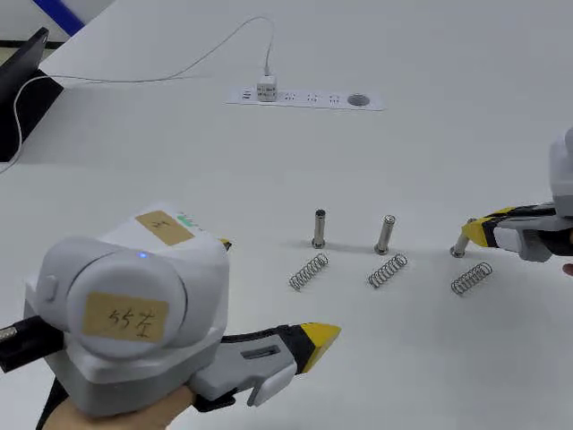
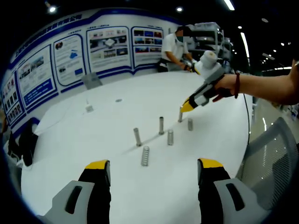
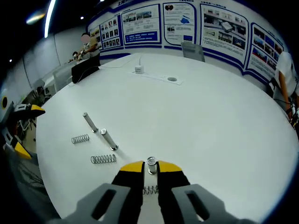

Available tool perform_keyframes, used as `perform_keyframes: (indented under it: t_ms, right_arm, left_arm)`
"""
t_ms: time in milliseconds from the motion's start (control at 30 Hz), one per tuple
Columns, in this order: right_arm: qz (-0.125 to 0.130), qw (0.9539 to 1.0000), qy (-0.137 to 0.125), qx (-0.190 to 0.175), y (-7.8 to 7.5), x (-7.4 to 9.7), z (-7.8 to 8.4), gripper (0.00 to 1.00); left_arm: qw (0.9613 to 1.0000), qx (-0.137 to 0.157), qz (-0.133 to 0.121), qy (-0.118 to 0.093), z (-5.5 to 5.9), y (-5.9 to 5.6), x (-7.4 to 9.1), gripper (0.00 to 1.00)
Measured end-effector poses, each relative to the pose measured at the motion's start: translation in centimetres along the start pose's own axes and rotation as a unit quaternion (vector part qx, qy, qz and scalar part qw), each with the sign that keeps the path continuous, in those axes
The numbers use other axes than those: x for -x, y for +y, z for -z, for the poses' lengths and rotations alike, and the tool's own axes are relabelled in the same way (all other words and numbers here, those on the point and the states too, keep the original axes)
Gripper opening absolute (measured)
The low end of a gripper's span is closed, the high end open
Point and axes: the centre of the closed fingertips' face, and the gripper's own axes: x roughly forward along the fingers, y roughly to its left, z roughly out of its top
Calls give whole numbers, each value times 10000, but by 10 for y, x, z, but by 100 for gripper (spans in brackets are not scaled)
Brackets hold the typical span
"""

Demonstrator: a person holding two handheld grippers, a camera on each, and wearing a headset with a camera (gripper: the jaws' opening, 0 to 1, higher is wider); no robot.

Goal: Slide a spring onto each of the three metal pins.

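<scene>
- A meeting or showroom-style office: blue-framed display boards line the curved wall.
- A large round white tabletop carries a socket strip toward its far edge.
- A mesh office chair stands beside it, under ceiling strip lights.

R hand-held gripper tip at rightmost pin, spring just beside.

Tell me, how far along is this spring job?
Nothing is finished: all three springs lie on the table beside bare pins. In hand: the right tongs grip the right pin; the left tongs hang open, empty. Left to do: every spring.
</scene>
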Motion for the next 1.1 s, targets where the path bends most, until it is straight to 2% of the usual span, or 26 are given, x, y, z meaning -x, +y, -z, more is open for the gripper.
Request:
perform_keyframes:
  t_ms: [100, 333, 600, 867, 1100]
  right_arm:
    - [65, 10000, 8, 70, -1, 0, 1, 18]
    - [69, 9999, -123, 57, 0, 5, 0, 23]
    - [-46, 9982, -572, -144, 5, 14, -11, 31]
    - [-191, 9946, -1005, -200, 12, 25, -16, 43]
    - [-316, 9913, -1266, -163, 18, 31, -11, 50]
  left_arm:
    - [10000, -15, -5, 42, 2, 1, -1, 77]
    - [9999, -91, -8, 113, 6, 4, -4, 75]
    - [9995, -200, -77, 213, 9, 15, -15, 71]
    - [9994, -170, 20, 292, 14, 20, -29, 60]
    - [9990, -197, 86, 388, 19, 23, -43, 53]
